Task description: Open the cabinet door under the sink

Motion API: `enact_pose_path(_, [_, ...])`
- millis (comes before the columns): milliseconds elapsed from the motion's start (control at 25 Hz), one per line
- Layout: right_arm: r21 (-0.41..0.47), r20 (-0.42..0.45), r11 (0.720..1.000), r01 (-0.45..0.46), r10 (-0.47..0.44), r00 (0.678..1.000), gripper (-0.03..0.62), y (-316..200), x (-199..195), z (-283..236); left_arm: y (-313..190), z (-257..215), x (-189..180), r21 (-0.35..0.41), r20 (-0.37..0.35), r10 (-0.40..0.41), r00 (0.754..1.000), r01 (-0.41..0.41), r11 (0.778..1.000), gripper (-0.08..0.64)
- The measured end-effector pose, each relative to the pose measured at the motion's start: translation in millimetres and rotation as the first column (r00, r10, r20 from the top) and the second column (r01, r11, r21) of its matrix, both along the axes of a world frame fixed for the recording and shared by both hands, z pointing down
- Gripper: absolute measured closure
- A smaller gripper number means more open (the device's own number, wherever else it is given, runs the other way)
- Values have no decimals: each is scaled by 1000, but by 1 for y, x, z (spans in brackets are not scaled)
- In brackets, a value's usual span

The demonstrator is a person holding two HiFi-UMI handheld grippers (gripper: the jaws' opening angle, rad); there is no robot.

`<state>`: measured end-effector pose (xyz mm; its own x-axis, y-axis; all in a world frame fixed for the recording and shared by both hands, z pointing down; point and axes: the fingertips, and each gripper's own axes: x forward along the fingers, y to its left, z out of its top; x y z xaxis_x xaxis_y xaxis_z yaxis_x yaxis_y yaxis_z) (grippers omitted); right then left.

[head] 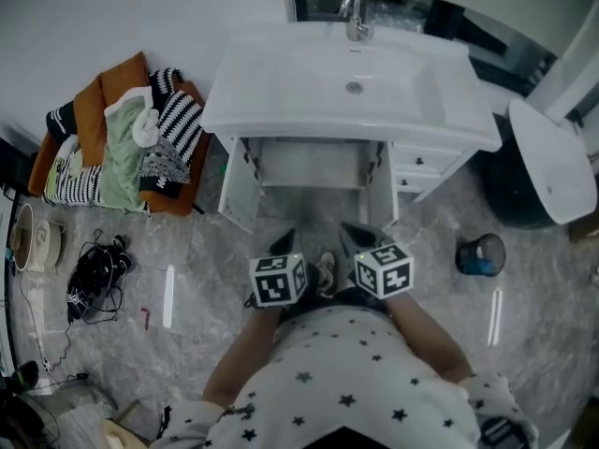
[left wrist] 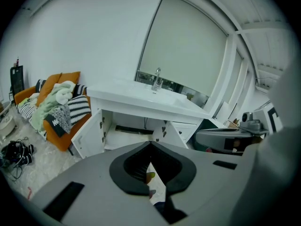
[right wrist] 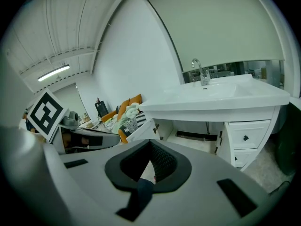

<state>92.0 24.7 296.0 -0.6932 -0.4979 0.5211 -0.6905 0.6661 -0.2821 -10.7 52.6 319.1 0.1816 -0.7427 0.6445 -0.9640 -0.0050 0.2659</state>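
Note:
The white vanity's sink point(head: 351, 87) stands ahead at the top of the head view. Below it the cabinet point(head: 314, 162) is open and looks bare inside, its left door point(head: 236, 187) and right door point(head: 382, 187) both swung outward. My left gripper point(head: 284, 243) and right gripper point(head: 360, 236) hover side by side over the floor, short of the doors and touching nothing. Both are shut and hold nothing. The left gripper point(left wrist: 150, 144) looks at the open left door point(left wrist: 89, 136). The right gripper point(right wrist: 150, 142) faces the cabinet and the drawers point(right wrist: 247, 138).
An orange cushion piled with clothes point(head: 122, 138) lies left of the vanity. A tangle of black cables point(head: 94, 274) and a cooker pot point(head: 33, 241) sit at far left. A small dark bin point(head: 481, 253) and a white rounded lid point(head: 552, 162) are on the right.

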Motion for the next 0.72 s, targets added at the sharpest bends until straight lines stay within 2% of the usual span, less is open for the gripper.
enact_pose_path(360, [4, -37, 1000, 26, -26, 999, 584, 5, 1, 7, 3, 0, 6, 0, 0, 4, 1000, -4, 1000, 555])
enact_pose_path(720, [-8, -20, 998, 57, -57, 998, 584, 12, -7, 9, 11, -1, 0, -7, -2, -29, 1000, 29, 1000, 555])
